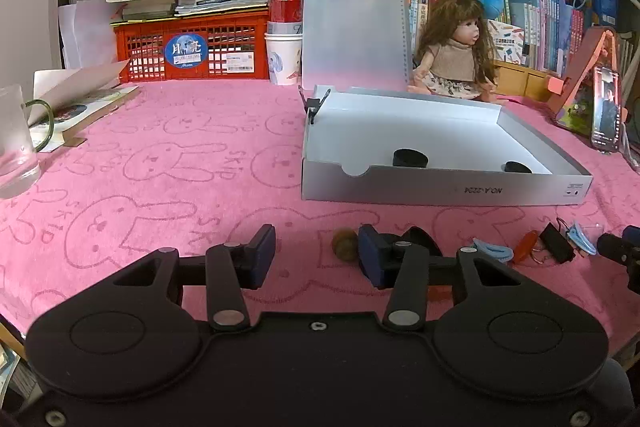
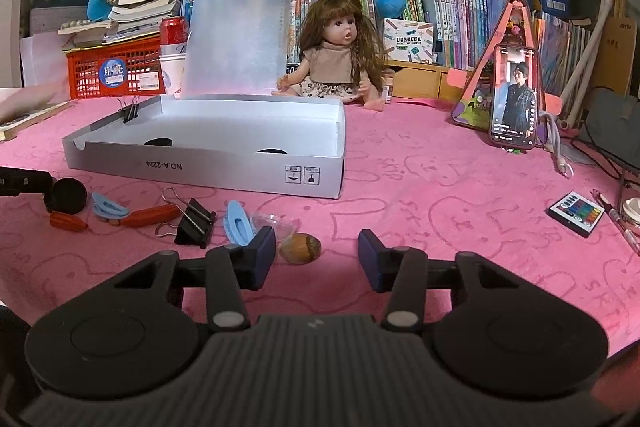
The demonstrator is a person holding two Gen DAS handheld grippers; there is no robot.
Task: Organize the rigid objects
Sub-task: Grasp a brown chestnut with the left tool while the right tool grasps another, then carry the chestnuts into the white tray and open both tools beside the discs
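A shallow white cardboard box (image 2: pixel 208 167) lies open in the middle of the pink rabbit-print tabletop (image 2: pixel 440 195), its frosted plastic lid (image 2: pixel 236 39) propped upright at the far side, so small items can be dropped in from the near edge. Two black round pieces (image 1: pixel 410 159) already sit inside, and a black binder clip (image 2: pixel 129 113) is pinched on the left wall. The loose items lie in a row just near of the box: a brown nut (image 2: pixel 300 247), a second black binder clip (image 2: pixel 194 223), pale blue hair clips (image 2: pixel 239 225) and orange plastic pieces (image 2: pixel 148 215). The right hand-held gripper (image 2: pixel 317 259) is released and empty, with the nut just inside its left pad, probably the next pick. The left hand-held gripper (image 1: pixel 316 255) is also released and empty, hovering over the left end of the row.
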